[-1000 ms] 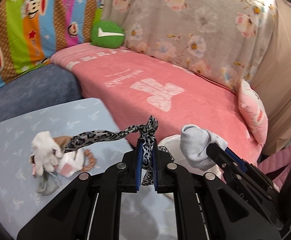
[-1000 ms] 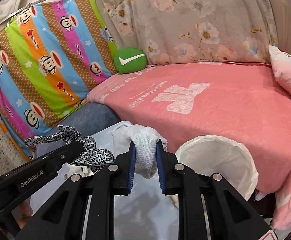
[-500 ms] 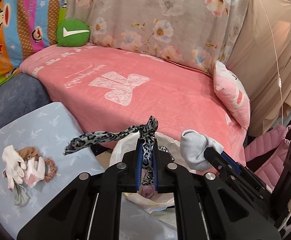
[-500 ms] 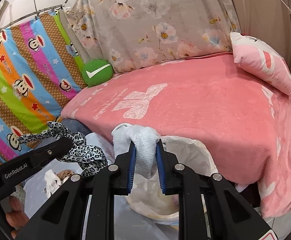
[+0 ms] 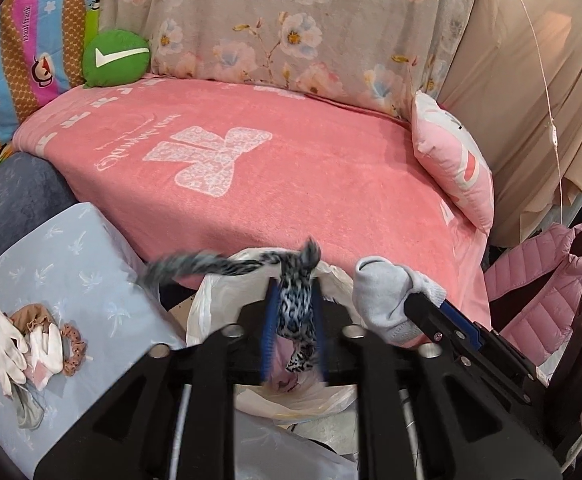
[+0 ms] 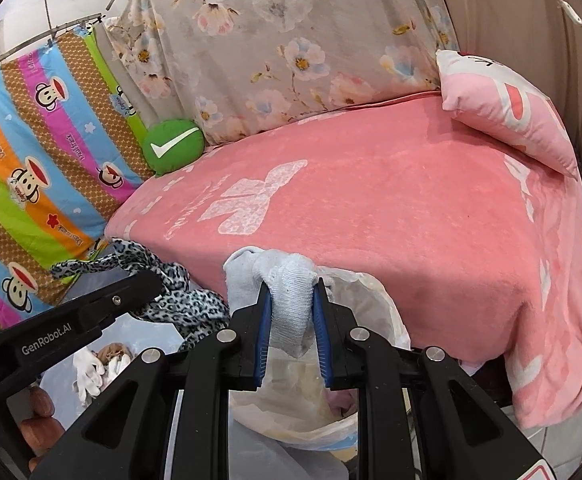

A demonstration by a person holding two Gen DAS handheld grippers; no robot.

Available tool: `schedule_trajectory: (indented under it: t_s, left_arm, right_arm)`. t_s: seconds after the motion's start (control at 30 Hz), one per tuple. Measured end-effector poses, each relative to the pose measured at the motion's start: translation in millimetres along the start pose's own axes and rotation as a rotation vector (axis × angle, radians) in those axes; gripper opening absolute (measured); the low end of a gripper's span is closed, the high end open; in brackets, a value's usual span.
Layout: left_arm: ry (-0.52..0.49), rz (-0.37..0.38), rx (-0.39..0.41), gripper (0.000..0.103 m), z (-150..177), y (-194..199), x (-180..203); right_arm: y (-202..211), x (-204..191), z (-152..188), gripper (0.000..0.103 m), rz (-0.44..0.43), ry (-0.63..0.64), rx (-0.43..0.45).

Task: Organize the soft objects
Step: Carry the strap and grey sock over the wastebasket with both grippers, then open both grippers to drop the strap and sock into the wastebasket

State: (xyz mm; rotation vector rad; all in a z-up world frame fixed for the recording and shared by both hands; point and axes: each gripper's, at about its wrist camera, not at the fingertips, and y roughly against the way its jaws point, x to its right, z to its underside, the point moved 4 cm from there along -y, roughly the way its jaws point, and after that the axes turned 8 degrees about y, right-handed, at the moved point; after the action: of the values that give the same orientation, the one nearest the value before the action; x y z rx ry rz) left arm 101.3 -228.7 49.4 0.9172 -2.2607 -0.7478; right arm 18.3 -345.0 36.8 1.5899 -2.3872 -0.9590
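My left gripper hangs over a bin lined with a white bag. Its jaws are opening, and the leopard-print scarf still hangs between the parted pads, its blurred tail trailing left. In the right wrist view the same scarf drapes off that gripper's finger at the left. My right gripper is shut on a pale grey sock, held above the bin's rim. The sock also shows at the right of the left wrist view.
White gloves, a brown scrunchie and other small cloth items lie on the light-blue table at the left. A pink bed with a green cushion and pink pillow lies behind. A pink jacket hangs at the right.
Both grippers have swung from the blue table to over the lined bin. The left jaws have spread apart and the scarf's tail is dropping. The right grip on the sock is unchanged.
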Motion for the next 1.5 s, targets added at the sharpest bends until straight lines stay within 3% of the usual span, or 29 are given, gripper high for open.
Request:
schedule_trajectory:
  t_s: [0.03, 0.1, 0.13, 0.47, 0.6, 0.67, 1.5]
  left_arm:
    - [0.002, -0.011, -0.004, 0.051, 0, -1, -1]
    - [0.014, -0.042, 0.022, 0.067, 0, 1, -4]
    - [0.018, -0.053, 0.038, 0.070, 0, 3, -6]
    - [0.053, -0.101, 0.040, 0.070, -1, 6, -27]
    - [0.073, -0.120, 0.039, 0.070, -1, 6, -36]
    - [0.084, -0.126, 0.039, 0.070, -1, 7, -41]
    - [0.228, -0.187, 0.073, 0.070, 16, 37, -105]
  right_arm:
    - [-1, 0, 0, 0.019, -0.001, -0.003, -0.002]
    - [-3, 0, 0, 0.020, -0.001, -0.005, -0.003]
    - [-4, 0, -1, 0.020, -0.001, -0.003, -0.003]
    - [-12, -14, -5, 0.025, -0.005, 0.027, -0.005]
    - [-15, -22, -6, 0.040, -0.013, 0.043, -0.007]
    - [-15, -27, -7, 0.042, -0.018, 0.052, -0.004]
    - [-11, -97, 10, 0.044, -0.084, 0.178, -0.054]
